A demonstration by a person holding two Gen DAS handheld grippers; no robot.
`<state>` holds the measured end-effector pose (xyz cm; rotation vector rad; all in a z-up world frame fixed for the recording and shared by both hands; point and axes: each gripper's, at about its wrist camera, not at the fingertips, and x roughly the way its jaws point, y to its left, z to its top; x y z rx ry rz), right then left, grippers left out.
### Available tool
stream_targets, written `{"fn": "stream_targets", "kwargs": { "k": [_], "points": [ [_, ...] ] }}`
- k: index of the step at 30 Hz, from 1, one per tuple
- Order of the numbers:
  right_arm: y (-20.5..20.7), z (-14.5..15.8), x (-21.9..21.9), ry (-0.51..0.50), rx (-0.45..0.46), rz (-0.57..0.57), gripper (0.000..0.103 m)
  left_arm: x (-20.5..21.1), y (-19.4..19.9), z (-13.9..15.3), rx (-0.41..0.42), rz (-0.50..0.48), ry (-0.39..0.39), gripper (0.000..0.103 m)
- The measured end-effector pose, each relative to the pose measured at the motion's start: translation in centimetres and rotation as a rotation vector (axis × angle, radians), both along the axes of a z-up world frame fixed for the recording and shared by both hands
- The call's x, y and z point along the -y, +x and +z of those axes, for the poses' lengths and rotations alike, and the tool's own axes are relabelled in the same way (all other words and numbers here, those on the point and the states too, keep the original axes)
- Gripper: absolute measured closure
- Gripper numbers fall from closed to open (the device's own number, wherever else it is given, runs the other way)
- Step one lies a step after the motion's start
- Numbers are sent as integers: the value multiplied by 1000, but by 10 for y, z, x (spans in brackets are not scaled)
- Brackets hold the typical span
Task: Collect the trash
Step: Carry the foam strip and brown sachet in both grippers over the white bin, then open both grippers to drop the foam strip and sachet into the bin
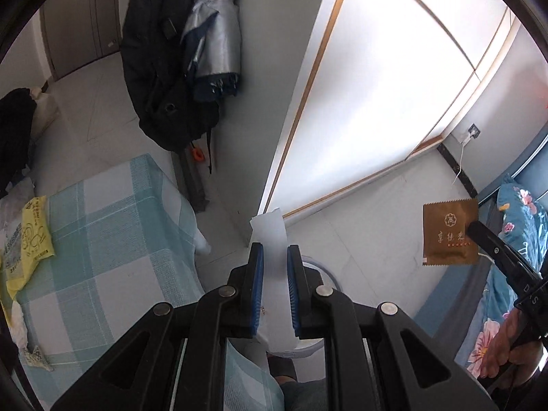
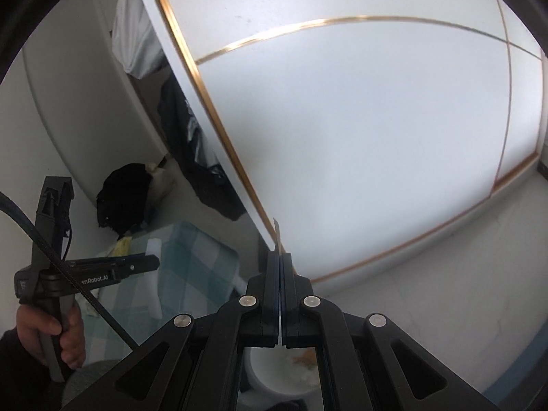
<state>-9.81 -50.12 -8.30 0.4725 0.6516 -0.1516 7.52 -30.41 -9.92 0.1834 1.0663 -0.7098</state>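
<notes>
Trash is already in both hands. The left tongs (image 1: 274,257) are clamped on a crumpled white tissue (image 1: 269,231), which sticks up past the blue pads, and the right tongs (image 2: 280,260) are pressed together on a brown sachet (image 1: 449,234), seen flat-on from the left wrist view and edge-on as a thin sliver from the right. Below both tools stands a white bin (image 2: 274,373) on the floor, with pale scraps and something orange already inside; it sits beside the bench (image 1: 113,239), which wears a blue-and-white checked cloth. More litter remains on that bench: a yellow packet (image 1: 30,236) and some crumpled scraps near the left edge.

The step in hand looks like carrying both pieces over the bin and dropping them. To do it well, each load should be brought squarely above the bin mouth before letting go, since both the tissue and the sachet are light and could drift or flutter sideways onto the floor. Lowering close to the rim before opening should help. The tissue may cling to the pads, so opening wide would probably free it better than a slight release. Dropping one piece at a time would make a miss easier to spot.
</notes>
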Motion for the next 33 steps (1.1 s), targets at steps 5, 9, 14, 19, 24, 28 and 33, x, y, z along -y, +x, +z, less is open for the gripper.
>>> {"fn": "stream_targets", "kwargs": {
  "k": [5, 9, 14, 19, 24, 28, 33],
  "points": [
    [4, -51, 12, 72, -75, 1, 103, 31, 4, -36, -70, -60, 68, 94],
    [15, -94, 15, 133, -142, 7, 103, 56, 3, -65, -135, -132, 127, 94],
    [25, -135, 9, 201, -208, 25, 103, 74, 3, -97, -221, -200, 202, 94],
    [36, -179, 0, 269, -287, 42, 103, 92, -11, -128, -274, -268, 294, 94],
    [51, -208, -10, 324, -343, 32, 103, 105, -15, -144, -312, -291, 349, 94],
    [57, -233, -12, 417, -400, 15, 101, 109, -15, -151, -323, -285, 387, 90],
    [52, -237, -12, 408, -418, 36, 100, 110, -12, -152, -351, -315, 392, 88]
  ]
}}
